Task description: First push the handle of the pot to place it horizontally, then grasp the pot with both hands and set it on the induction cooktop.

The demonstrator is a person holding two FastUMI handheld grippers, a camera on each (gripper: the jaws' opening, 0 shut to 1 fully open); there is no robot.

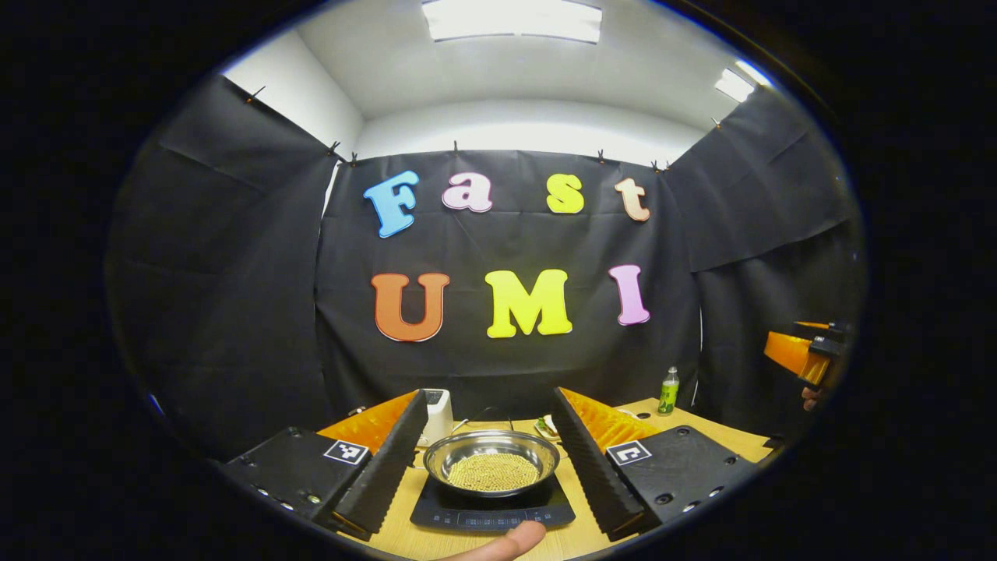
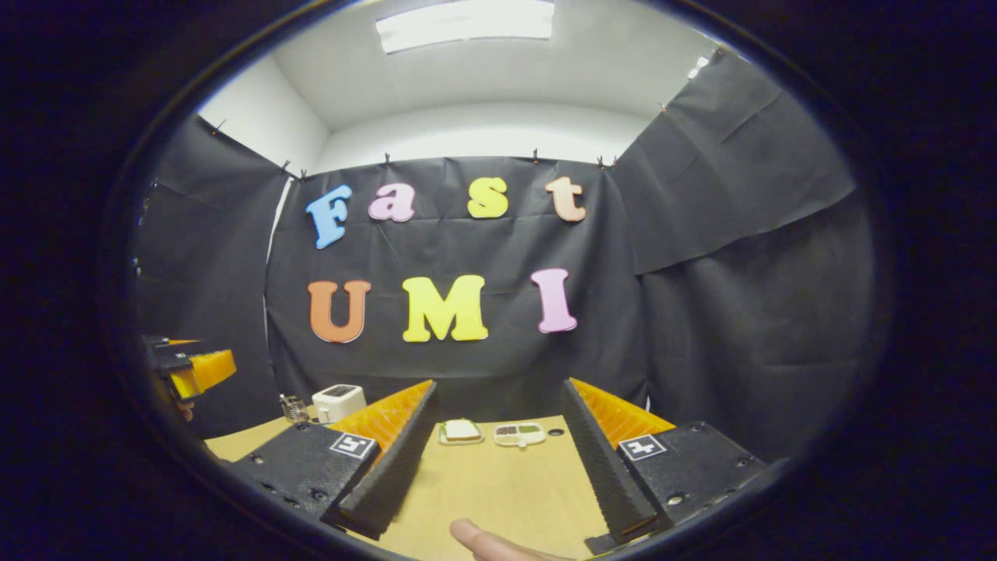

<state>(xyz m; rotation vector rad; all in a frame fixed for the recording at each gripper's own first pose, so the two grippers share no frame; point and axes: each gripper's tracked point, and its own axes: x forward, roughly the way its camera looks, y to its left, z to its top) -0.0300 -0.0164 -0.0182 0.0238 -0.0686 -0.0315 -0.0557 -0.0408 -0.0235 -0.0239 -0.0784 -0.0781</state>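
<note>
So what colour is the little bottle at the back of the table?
Green, with a pale cap. The bottle shows best in the left gripper view.

a staged recording booth, set up as a small mock kitchen. black cloth (image 2: 748, 296) is clipped up as walls on three sides, with a plain white wall (image 1: 537, 132) and ceiling light panels (image 1: 512, 19) above it. a wooden table (image 2: 498, 483) carries kitchen things: an induction cooktop (image 1: 492, 510) with a metal pot (image 1: 491, 460) on it, a white toaster (image 2: 338, 401) at far left, a green bottle (image 1: 668, 391) at far right, and small food dishes (image 2: 489, 432) at the far edge.
</note>
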